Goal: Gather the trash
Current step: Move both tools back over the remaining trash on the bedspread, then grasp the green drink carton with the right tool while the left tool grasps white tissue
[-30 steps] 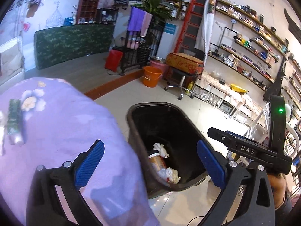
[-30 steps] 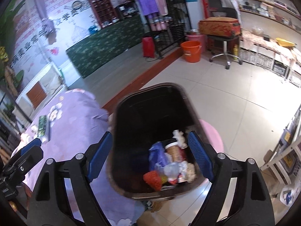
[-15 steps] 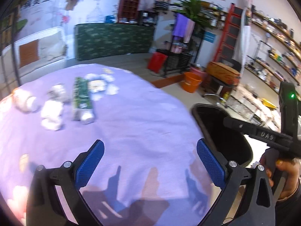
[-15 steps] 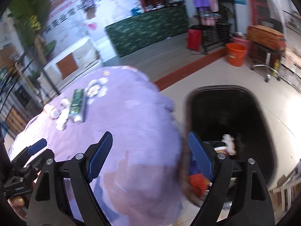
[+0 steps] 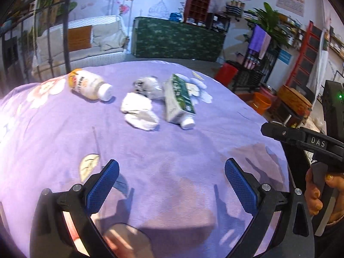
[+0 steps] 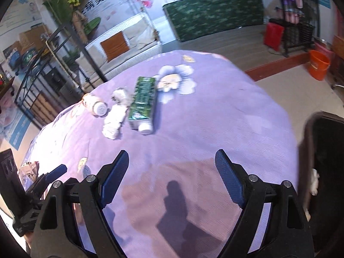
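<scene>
Ahead, the green tube (image 6: 143, 99) lies on the purple cloth (image 6: 215, 118), cap toward the grippers, long axis running away from them, with crumpled tissue (image 6: 115, 120) and a small bottle (image 6: 94, 105) beside it. The right gripper (image 6: 172, 176) and left gripper (image 5: 172, 185) both hang well short, jaws apart and empty. Neither looks clearly nearer.

The bin (image 6: 326, 161) is cut off by the right edge of the right wrist view, its inside too dark to read beyond a pale scrap. The print on the green tube (image 5: 179, 99) and the bottle (image 5: 90, 85) label are too small to read. The crumpled wrapper (image 5: 148, 85) is partly hidden behind the white tissue (image 5: 139, 112).
</scene>
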Motion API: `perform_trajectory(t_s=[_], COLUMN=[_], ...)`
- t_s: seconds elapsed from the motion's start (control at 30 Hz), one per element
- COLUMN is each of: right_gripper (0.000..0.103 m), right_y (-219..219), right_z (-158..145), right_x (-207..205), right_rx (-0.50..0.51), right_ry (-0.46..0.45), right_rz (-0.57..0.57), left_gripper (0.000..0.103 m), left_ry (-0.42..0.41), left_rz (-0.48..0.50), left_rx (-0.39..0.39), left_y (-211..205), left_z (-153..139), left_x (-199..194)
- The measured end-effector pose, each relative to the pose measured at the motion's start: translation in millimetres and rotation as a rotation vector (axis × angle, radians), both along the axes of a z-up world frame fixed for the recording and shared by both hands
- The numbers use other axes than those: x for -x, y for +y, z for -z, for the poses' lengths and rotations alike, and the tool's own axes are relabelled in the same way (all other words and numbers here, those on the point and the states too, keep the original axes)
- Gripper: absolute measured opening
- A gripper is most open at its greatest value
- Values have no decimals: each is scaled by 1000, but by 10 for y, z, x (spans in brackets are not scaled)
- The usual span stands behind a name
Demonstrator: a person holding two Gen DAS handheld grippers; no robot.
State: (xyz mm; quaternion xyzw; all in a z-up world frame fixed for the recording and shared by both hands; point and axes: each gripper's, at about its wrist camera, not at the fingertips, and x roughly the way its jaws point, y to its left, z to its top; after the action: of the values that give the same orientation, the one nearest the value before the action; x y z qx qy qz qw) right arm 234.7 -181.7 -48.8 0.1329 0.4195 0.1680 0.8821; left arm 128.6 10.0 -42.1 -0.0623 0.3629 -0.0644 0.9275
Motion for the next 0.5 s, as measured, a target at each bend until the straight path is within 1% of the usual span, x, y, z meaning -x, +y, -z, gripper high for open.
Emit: perform_trajectory(t_s=[0.23,0.33,0.47,0.5], right_gripper=[82,82,81,78], right_y=[488,691,986,1039], right_z=[-3,40,119,140], right_x=[-491,-732,-1075,-1150], right_rx=[-40,-56,-31,-22], right_ry=[35,63,95,103], right_rz=[-85,-100,-130,-135], left_gripper=[97,97,97,97], left_ry=[-1,7,32,38], left_rz=[-54,-75,-93,-95], left_rx=[0,6,6,11], left_y=[310,410,523,546], left_z=[-16,1,42,53], left_x=[-33,-68,-143,-167])
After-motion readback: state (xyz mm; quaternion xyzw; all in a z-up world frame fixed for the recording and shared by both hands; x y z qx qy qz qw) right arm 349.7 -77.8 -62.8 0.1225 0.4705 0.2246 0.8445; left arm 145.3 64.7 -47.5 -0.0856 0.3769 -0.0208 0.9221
